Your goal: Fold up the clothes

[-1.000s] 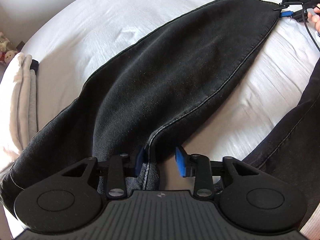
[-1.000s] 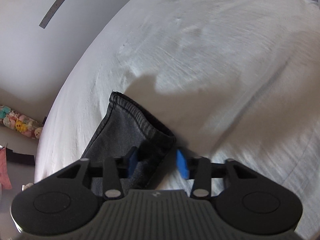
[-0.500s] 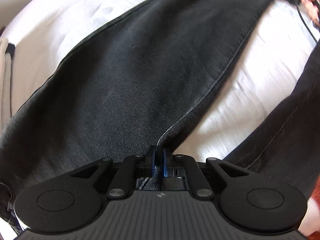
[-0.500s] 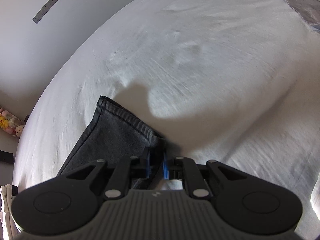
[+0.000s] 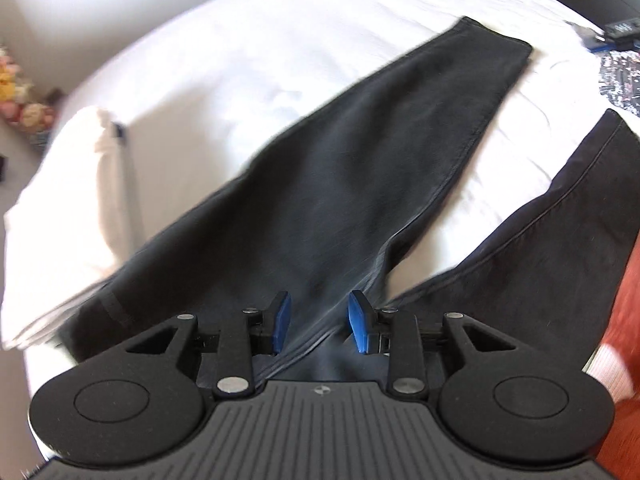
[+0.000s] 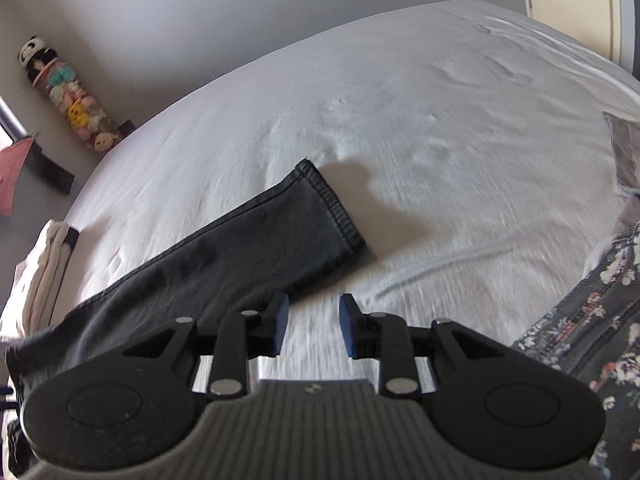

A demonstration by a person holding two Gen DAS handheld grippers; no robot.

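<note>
**Letting go of the black jeans on the bed**

Lying flat across the white bed (image 5: 280, 52): the black jeans (image 5: 340, 184), one leg stretching away toward its hem (image 6: 328, 208), the other leg (image 5: 540, 240) angling off to the right, apart from the first. Probably being laid out this way so the legs can be brought together for a lengthwise fold.

Hovering over the crotch seam: the left tool (image 5: 319, 322), jaws opening, blue pads (image 5: 282, 316) standing clear on either side of the seam, denim passing below and between them but not being pinched.

Hovering just beside the leg's near edge: the right tool (image 6: 312, 326), jaws likewise opening, only bare sheet showing between its pads, gripping nothing.

Sitting at the bed's left edge, near the waistband end: a folded pale stack (image 5: 68, 216), seemingly finished pieces being kept out of the way. Waiting at the right edge: a floral garment (image 6: 592, 320), likely still to be folded. Standing against the wall, well apart: a column of plush toys (image 6: 76, 108).
</note>
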